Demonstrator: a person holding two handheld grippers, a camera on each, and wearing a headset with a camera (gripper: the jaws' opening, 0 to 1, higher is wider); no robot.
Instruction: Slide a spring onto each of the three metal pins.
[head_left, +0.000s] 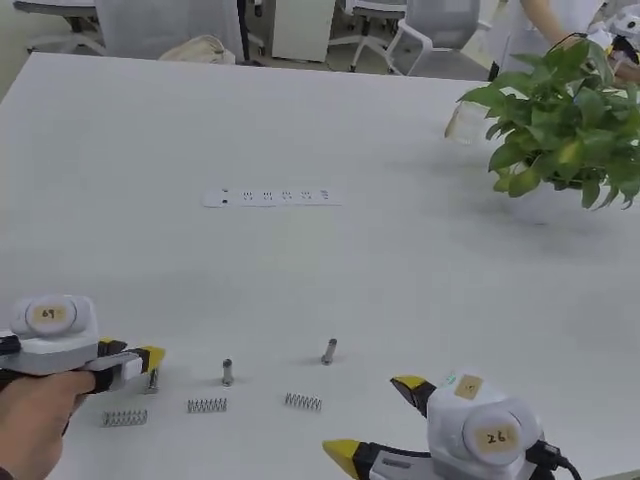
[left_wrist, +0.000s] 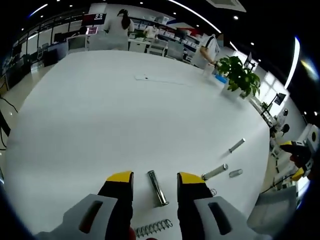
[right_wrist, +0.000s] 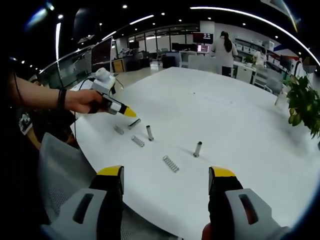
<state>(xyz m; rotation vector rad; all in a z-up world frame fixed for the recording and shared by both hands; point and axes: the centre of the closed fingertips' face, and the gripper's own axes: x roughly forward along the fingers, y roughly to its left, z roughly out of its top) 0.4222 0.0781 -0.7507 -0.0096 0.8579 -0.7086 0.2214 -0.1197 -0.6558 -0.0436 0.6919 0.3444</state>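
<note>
Pins on white table (head_left: 400, 260), none carrying a spring. Left pin (head_left: 152, 380) is at 8 o'clock in head view, between the spread jaws of the left gripper (left_wrist: 155, 176); fingers released, nothing grasped. Middle pin (head_left: 227, 372) and right pin (head_left: 329, 351) stand upright, apart. Springs lie flat in a row, left spring (head_left: 124, 418), middle spring (head_left: 207, 405), right spring (head_left: 303, 402), each near 7 o'clock of a pin. Right gripper (head_left: 372, 416) at 5 o'clock, jaws wide, empty. Plant (head_left: 565, 120) at 2 o'clock.
</note>
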